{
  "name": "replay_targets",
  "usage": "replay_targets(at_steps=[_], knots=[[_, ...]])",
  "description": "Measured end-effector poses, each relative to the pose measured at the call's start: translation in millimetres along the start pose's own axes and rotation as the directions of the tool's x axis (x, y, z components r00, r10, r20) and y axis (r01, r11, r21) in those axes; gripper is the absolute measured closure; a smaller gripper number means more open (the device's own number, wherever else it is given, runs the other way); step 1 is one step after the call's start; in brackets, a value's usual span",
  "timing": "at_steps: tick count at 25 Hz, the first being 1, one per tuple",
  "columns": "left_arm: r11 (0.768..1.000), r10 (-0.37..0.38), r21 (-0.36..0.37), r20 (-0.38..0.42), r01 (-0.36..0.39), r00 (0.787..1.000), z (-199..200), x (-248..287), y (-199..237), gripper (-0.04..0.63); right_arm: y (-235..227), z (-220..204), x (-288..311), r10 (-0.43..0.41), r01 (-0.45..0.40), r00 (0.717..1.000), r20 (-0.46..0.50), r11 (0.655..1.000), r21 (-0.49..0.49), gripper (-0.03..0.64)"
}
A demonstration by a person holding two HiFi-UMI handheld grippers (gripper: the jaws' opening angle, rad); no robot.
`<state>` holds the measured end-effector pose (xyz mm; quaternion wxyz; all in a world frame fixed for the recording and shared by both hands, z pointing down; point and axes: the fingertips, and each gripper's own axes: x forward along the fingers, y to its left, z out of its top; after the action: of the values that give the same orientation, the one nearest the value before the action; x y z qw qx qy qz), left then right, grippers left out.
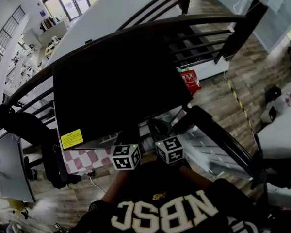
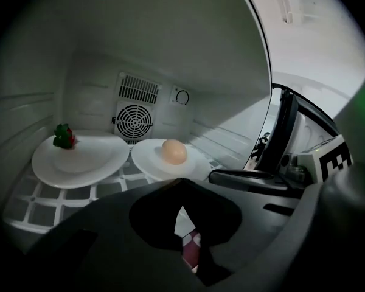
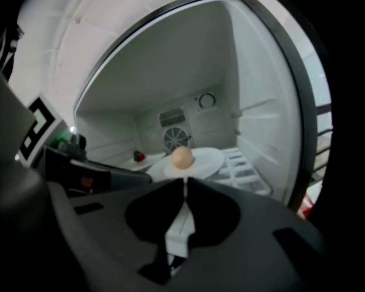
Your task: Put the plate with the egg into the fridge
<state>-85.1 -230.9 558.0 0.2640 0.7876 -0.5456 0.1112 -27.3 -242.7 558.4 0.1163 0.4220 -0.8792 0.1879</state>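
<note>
We see the white plate (image 2: 147,162) lying flat on the white grid shelf (image 2: 30,207) inside the open fridge (image 2: 170,47). A smooth tan egg (image 2: 174,151) sits whole at the plate's middle. The fridge's inner walls are pale and bare.

Pale letters "NBSC" on the person's dark shirt (image 1: 165,212); yellow sticker (image 1: 72,139) illegible.

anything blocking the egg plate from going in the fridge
Nothing visible does: the round white plate with the brown egg already lies on the white fridge shelf. The white plate with the strawberry sits beside it, not in front.
</note>
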Motion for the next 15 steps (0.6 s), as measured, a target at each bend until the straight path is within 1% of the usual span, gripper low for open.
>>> replay_targets(at_steps=[3,10,15], knots=[[1.0,0.006,-0.013,-0.007,-0.006,1.0,1,2,2,0.574,0,1,4,0.009,-0.009,1.0,-0.003,1.0,-0.002,0.58],[1.0,0.009,-0.013,-0.01,-0.009,1.0,4,4,3,0.575,-1,4,12,0.013,-0.013,1.0,-0.009,1.0,-0.008,0.58],[0.999,0.008,-0.038,0.014,-0.007,1.0,6,-3,3,0.574,-2,7,13,0.011,-0.011,1.0,-0.003,1.0,0.008,0.58]])
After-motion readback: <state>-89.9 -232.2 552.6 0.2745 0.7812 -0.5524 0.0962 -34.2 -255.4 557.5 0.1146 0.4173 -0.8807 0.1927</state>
